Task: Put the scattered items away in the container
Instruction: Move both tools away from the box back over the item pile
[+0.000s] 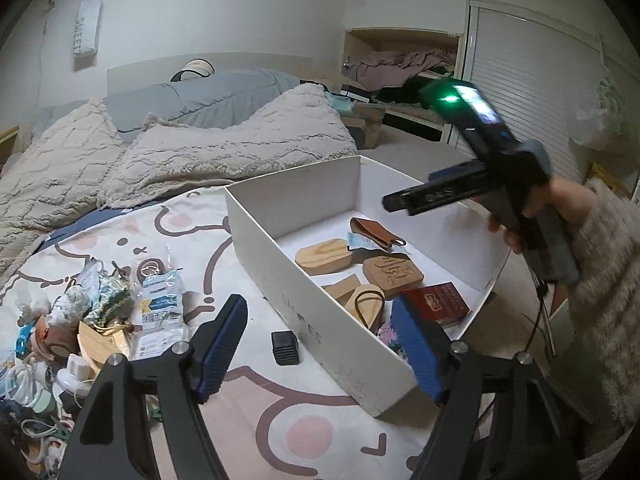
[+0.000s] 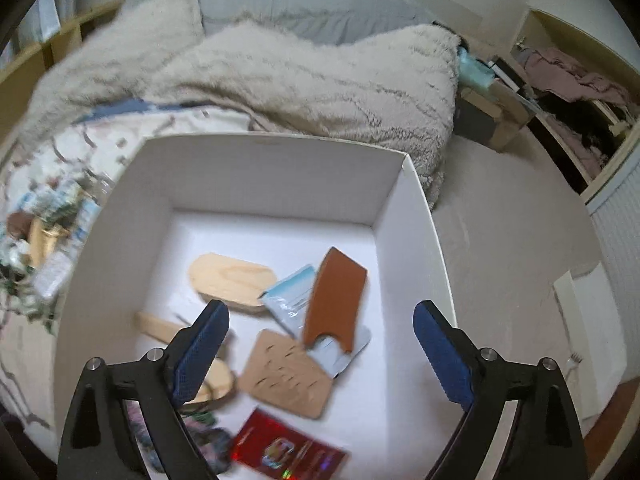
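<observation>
Left gripper: jaws apart, nothing between the pads. They straddle the box's near wall; a small black block lies on the bed sheet just below the gap, outside the box.

Right gripper: jaws wide apart, empty, hanging over the box interior, touching nothing. Seen from the left wrist it sits above the box's far rim, held in a hand with a fuzzy sleeve.

Under the right jaws, in the box: brown leather sleeve lying on a pale blue packet, carved wooden tile, oval wooden piece, red packet, a floral item at the near wall.

Still loose: a pile of packets, toys and cords on the sheet, left of the box, well apart from both jaws. A fluffy blanket lies behind.
</observation>
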A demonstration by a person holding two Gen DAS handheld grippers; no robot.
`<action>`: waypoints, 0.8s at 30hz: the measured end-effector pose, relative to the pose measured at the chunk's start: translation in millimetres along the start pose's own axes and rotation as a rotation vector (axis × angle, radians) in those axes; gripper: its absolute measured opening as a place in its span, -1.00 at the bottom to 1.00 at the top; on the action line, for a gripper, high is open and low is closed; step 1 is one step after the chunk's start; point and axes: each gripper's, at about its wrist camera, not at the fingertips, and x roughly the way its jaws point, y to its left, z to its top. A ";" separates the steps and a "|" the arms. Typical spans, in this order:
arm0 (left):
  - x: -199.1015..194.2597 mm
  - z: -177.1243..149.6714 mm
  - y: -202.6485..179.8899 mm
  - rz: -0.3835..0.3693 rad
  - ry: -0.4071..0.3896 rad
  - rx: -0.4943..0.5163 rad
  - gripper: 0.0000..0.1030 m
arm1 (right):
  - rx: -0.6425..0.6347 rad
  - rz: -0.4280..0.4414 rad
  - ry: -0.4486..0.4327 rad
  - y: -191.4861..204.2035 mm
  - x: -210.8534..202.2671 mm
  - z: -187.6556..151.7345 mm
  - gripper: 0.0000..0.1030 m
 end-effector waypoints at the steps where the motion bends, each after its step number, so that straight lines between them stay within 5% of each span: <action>1: -2.1 -0.3 0.2 0.004 -0.003 0.000 0.46 | 0.022 0.013 -0.022 -0.3 -7.6 -4.8 0.81; 9: -15.9 -0.7 -0.1 0.016 -0.026 0.006 0.94 | 0.134 -0.007 -0.252 1.3 -56.7 -44.5 1.00; 24: -41.7 -3.0 2.1 0.045 -0.078 -0.005 0.99 | 0.140 -0.068 -0.422 27.2 -98.6 -116.2 1.00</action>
